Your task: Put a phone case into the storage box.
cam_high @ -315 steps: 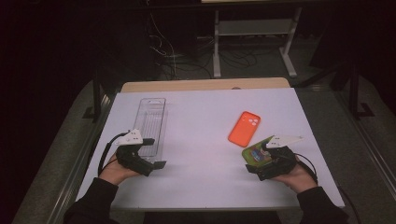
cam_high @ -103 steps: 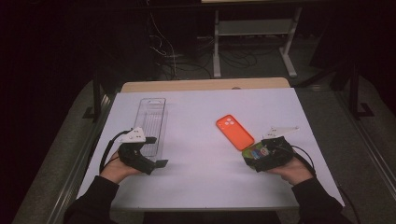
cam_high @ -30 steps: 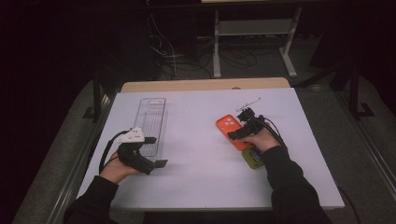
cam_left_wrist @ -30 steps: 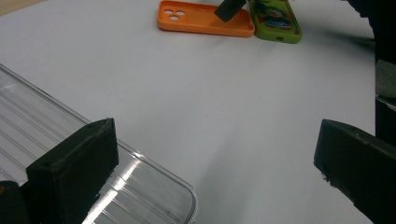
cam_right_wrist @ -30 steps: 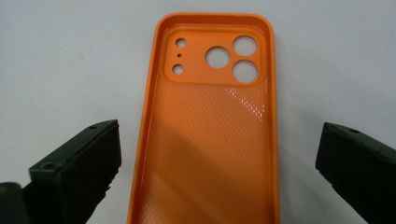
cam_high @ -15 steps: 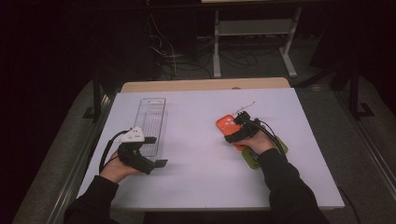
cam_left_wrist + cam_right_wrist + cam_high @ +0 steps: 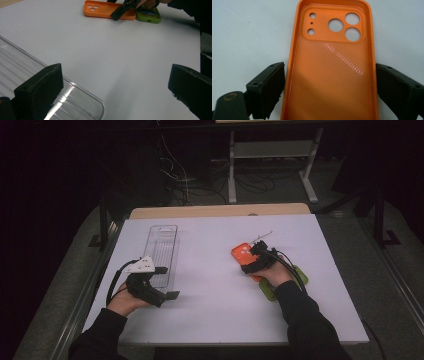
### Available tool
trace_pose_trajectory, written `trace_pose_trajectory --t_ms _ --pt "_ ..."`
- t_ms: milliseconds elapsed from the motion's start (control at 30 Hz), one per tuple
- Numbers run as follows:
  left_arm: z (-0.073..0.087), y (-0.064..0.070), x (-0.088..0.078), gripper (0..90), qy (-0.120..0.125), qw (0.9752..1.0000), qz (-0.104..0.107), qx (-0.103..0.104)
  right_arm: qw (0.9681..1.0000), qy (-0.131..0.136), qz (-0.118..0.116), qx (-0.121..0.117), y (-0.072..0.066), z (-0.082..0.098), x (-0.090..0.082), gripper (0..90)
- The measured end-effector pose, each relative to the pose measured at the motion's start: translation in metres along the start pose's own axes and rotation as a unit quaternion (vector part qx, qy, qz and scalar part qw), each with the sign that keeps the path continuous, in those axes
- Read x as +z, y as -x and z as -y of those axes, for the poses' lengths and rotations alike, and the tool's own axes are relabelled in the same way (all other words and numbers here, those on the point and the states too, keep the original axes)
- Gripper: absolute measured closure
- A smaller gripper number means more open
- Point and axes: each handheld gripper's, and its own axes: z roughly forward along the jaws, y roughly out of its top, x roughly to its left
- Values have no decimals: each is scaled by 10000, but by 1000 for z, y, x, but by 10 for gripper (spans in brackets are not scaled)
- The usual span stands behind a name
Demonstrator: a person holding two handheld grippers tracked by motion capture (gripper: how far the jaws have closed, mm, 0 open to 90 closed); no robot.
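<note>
A white worktop (image 7: 215,270) stands in a dark room. Right of centre lies an orange phone case (image 7: 332,75), hollow side up, camera holes far. The right gripper (image 7: 251,261) straddles it, jaws closing, barely apart from its edges.

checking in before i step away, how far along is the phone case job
Early stage. Done: the right gripper has reached the orange phone case, jaws astride its sides and just closing in. In hand: that grasp; the pads look not quite pressed. Left: lifting it. The green phone case and clear tray lie untouched; the left gripper waits open.
</note>
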Motion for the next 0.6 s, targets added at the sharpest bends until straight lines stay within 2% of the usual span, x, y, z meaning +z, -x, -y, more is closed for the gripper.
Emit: trace_pose_trajectory --t_ms 100,600 --pt "0 -1 0 0 0 10000 -8 18 10000 4 29 -39 0 0 -1 112" --pt "0 -1 0 0 1 10000 -13 0 10000 1 -14 78 0 0 -2 152"
